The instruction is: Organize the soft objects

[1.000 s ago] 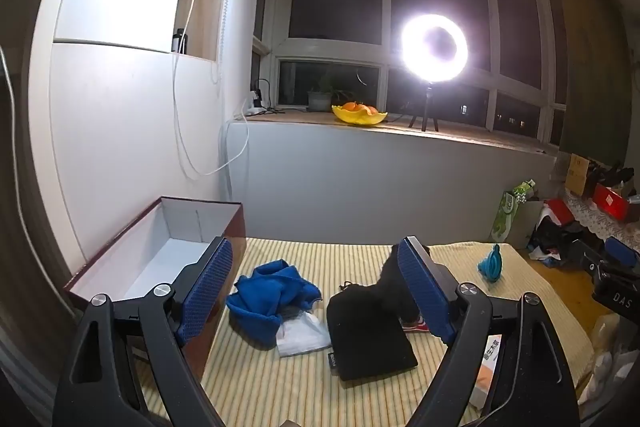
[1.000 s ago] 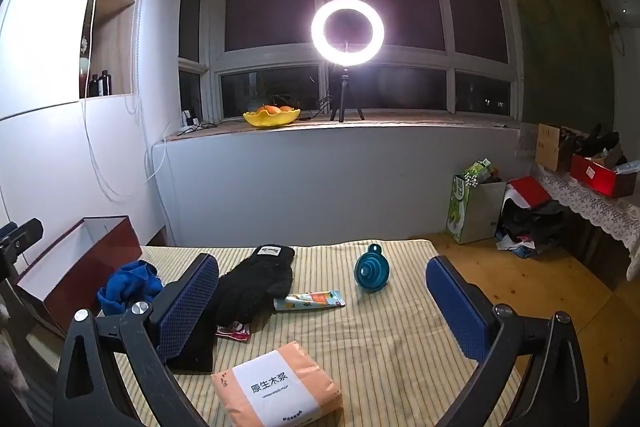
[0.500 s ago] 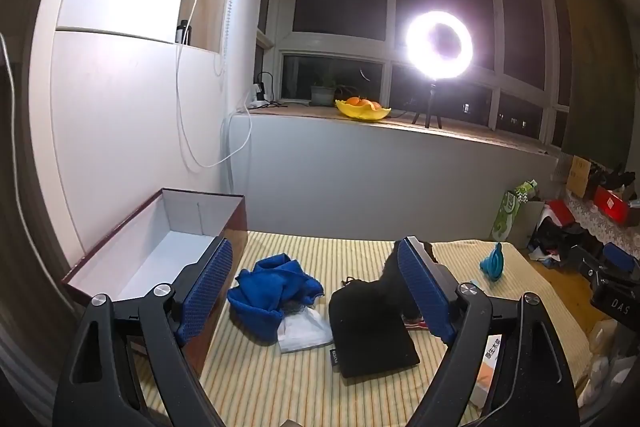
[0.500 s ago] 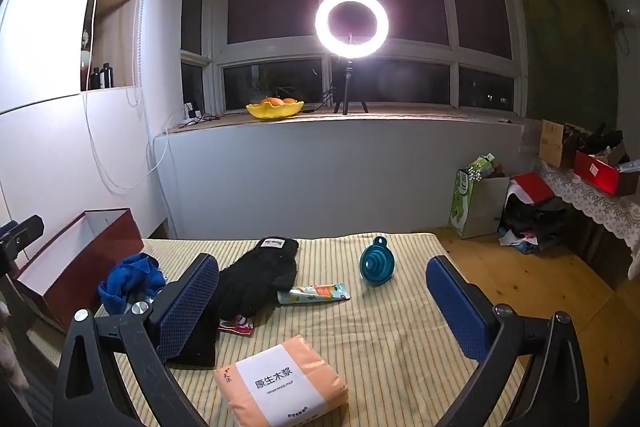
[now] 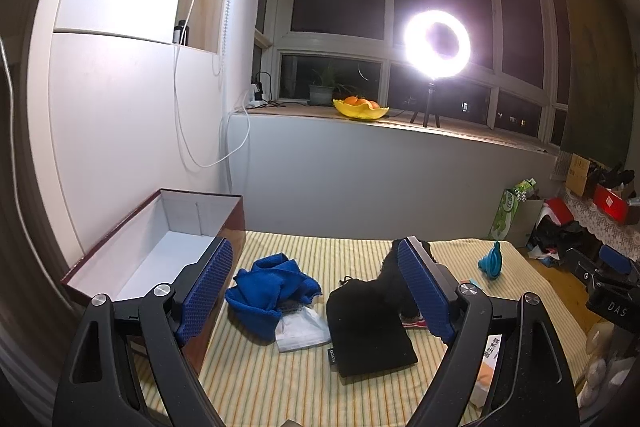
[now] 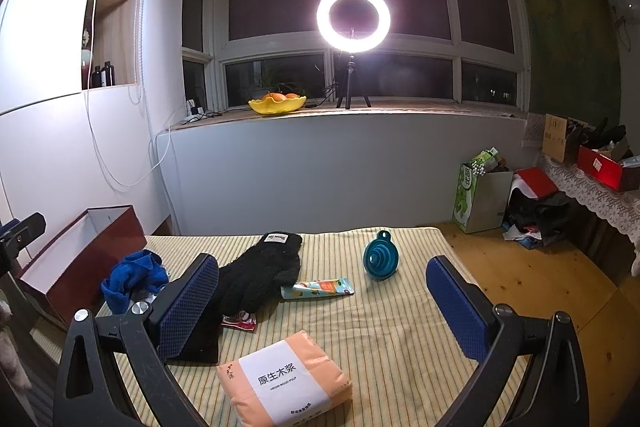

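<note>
On the striped table lie a crumpled blue cloth (image 5: 272,285) (image 6: 132,277), a flat black pouch (image 5: 368,323), a black knit glove (image 6: 264,275) and an orange tissue pack (image 6: 284,379). An open red-brown box (image 5: 160,251) (image 6: 80,255) with a white inside stands at the table's left edge. My left gripper (image 5: 320,287) is open and empty, above the cloth and pouch. My right gripper (image 6: 324,303) is open and empty, above the tissue pack, with the glove behind its left finger.
A white packet (image 5: 302,327) lies under the blue cloth. A teal funnel (image 6: 380,259), a small tube (image 6: 318,287) and a red wrapper (image 6: 240,321) lie on the table. A ring light (image 6: 354,15) and a fruit bowl (image 6: 276,103) stand on the sill. Clutter fills the floor at right.
Both grippers have tilted down slightly, so the table contents sit a little lower and closer in view. Nothing has been taken hold of or moved.
</note>
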The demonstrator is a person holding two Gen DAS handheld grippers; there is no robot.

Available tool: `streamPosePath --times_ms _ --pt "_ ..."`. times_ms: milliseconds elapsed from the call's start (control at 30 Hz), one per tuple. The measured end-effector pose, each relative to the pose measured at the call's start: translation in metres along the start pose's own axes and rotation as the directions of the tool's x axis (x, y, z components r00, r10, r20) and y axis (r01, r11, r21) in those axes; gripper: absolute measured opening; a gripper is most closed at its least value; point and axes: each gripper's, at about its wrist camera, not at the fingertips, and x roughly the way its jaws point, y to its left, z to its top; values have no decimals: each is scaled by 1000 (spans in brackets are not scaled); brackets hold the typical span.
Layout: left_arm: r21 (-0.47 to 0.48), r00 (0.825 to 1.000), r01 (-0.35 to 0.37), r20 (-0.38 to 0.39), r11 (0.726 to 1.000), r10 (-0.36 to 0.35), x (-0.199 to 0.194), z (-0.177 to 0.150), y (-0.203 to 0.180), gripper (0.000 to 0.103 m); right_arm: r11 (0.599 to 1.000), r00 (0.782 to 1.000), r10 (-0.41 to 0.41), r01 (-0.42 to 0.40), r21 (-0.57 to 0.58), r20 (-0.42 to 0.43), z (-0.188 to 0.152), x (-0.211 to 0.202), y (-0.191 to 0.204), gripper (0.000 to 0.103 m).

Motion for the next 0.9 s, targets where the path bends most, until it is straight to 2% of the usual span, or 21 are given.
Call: streamPosePath --times_ms 900 --pt "2 1000 2 -6 1000 -2 2 -3 -3 85 1000 1000 9 -9 9 -15 -1 5 -1 102"
